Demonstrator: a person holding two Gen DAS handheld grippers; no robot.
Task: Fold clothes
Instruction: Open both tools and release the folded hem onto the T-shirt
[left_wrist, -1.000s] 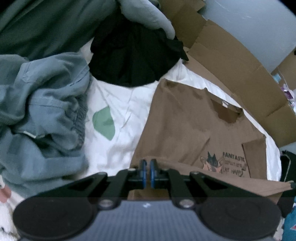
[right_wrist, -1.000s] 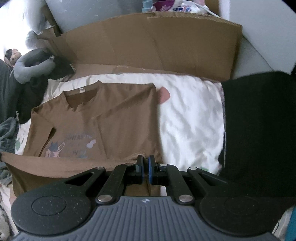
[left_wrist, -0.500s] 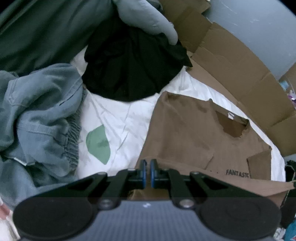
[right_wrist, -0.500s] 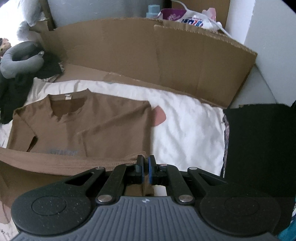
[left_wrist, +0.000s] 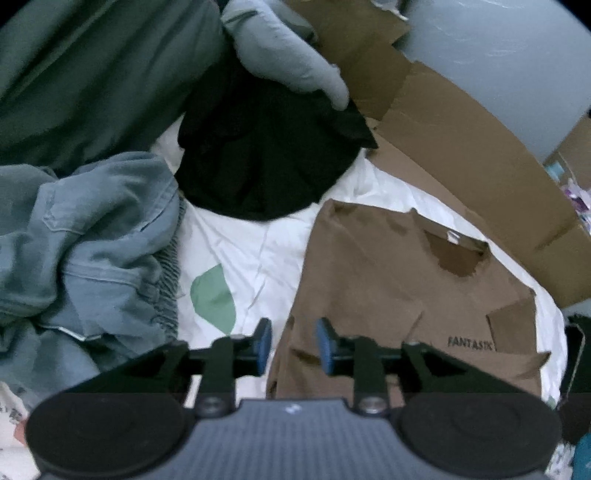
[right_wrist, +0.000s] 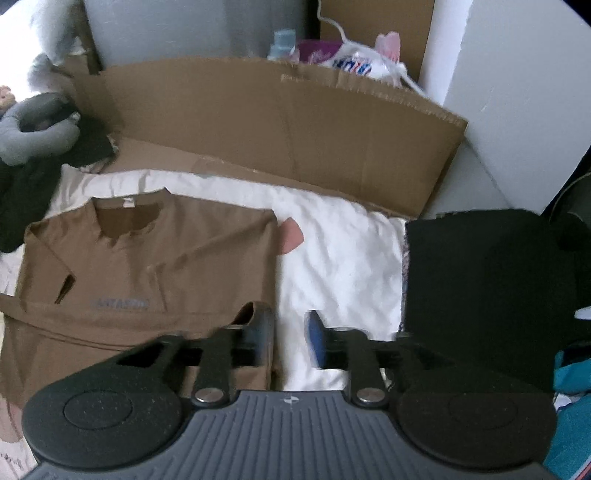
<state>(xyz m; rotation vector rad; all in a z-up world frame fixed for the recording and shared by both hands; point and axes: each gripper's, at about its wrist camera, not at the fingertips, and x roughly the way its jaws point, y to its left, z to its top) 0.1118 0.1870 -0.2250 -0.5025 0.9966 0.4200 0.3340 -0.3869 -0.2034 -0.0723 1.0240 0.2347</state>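
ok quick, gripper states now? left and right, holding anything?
Left gripper: jaws opening, pads apart above the brown T-shirt, gripping nothing.
Right gripper: jaws opening, pads apart at the shirt's folded edge, gripping nothing.

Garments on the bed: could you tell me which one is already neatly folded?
The black garment at the right edge, a flat squared stack; the brown T-shirt is half folded, the blue one crumpled.

bedding: white sheet (right_wrist: 343, 258) with a few coloured leaf-ish patches, kinda rumpled
behind it: flattened cardboard (right_wrist: 280, 122) propped up along the far edge
walls: pale grey-blue wall (left_wrist: 498, 51)
light: bright daylight at the top left, right wrist view
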